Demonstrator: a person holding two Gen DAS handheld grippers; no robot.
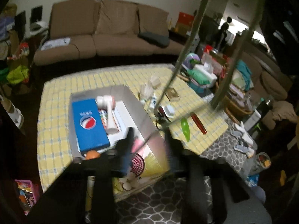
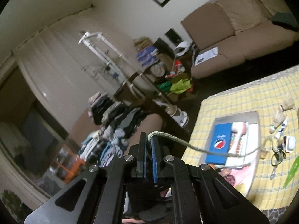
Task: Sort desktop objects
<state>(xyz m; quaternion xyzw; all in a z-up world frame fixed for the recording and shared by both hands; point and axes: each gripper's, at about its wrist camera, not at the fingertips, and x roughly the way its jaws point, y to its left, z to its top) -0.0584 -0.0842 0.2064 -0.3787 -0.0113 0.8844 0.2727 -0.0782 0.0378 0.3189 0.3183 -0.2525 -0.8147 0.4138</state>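
Observation:
A grey open box (image 1: 138, 100) sits on the yellow checked tablecloth (image 1: 56, 97). It holds a blue Pepsi box (image 1: 87, 123), a white and pink handheld device (image 1: 108, 110) and a round pink brush (image 1: 138, 163). My left gripper (image 1: 148, 140) hovers over the box's near end, open, with only a thin strand crossing the gap. My right gripper (image 2: 149, 140) is raised high at the table's left side, shut on a grey-green cord (image 2: 179, 141) that trails down to the table. The same cord (image 1: 188, 43) hangs as two strands in the left wrist view.
Right of the box lie shuttlecocks (image 1: 147, 91), a small white tube (image 1: 152, 100), a white case (image 1: 169, 111), a green leaf-shaped item (image 1: 185, 128) and a red stick (image 1: 198, 122). A brown sofa (image 1: 112, 31) stands behind; clutter (image 1: 203, 72) crowds the table's right side.

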